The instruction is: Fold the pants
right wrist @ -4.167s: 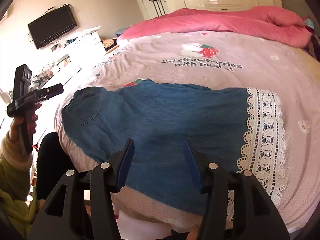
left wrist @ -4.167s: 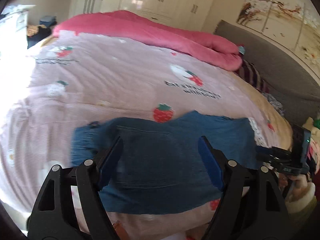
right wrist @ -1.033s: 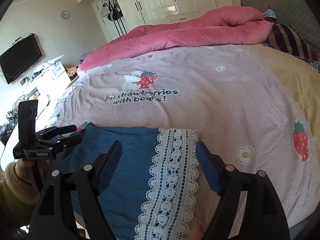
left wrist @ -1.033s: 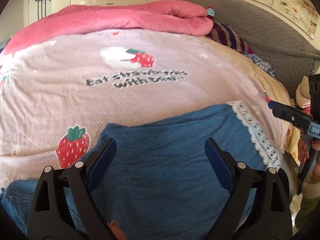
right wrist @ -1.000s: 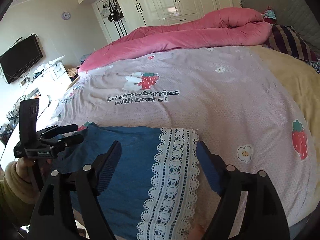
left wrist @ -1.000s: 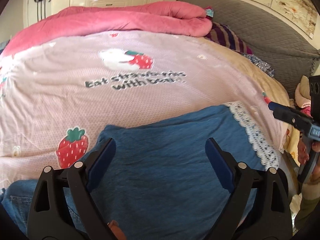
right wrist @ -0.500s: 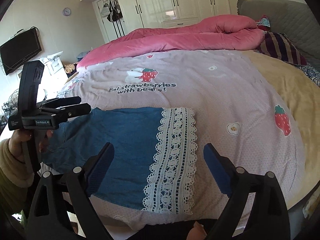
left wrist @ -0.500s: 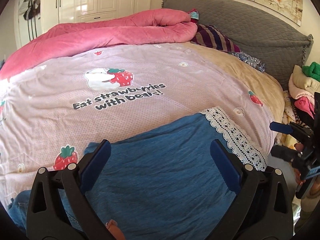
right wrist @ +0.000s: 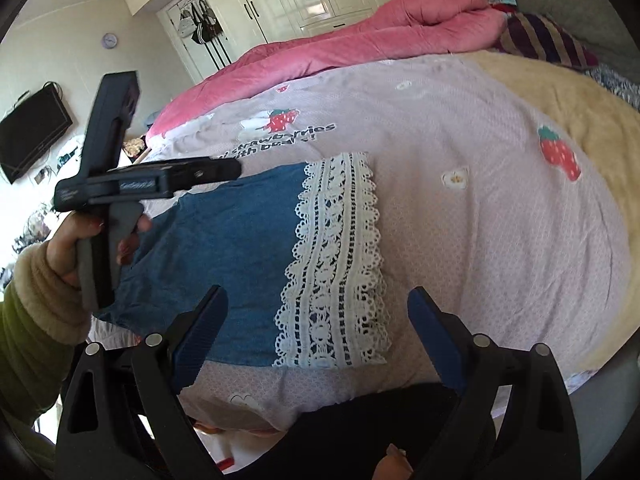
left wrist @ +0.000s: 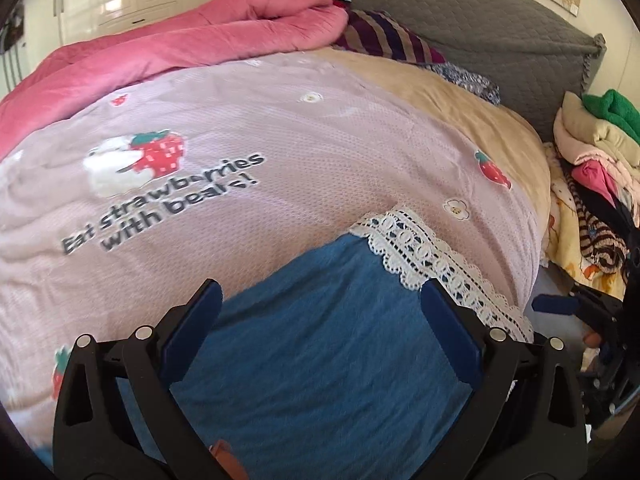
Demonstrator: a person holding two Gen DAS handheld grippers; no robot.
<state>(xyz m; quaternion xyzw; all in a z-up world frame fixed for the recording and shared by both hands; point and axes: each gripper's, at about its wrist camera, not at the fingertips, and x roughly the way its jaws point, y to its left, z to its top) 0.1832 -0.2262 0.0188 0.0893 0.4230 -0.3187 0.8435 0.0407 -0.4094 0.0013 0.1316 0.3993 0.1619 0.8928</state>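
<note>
Blue denim pants (left wrist: 320,344) with a white lace hem (left wrist: 436,264) lie flat near the front edge of the bed. My left gripper (left wrist: 320,312) is open and empty above the blue leg fabric. My right gripper (right wrist: 318,320) is open and empty, held over the lace hem (right wrist: 336,256) at the pants' (right wrist: 236,248) leg end. The left gripper also shows in the right wrist view (right wrist: 208,172), held in a hand at the left, above the denim. The right gripper shows at the right edge of the left wrist view (left wrist: 560,304).
The pants rest on a pink strawberry-print bedspread (left wrist: 280,168). A rolled pink duvet (left wrist: 180,48) and a striped pillow (left wrist: 384,40) lie at the far side. A grey headboard (left wrist: 480,32) and a pile of clothes (left wrist: 592,160) are at the right.
Both grippers have pulled back and swung right along the pants toward the lace hem. The left gripper now shows higher and closer in the right wrist view. Both stay open.
</note>
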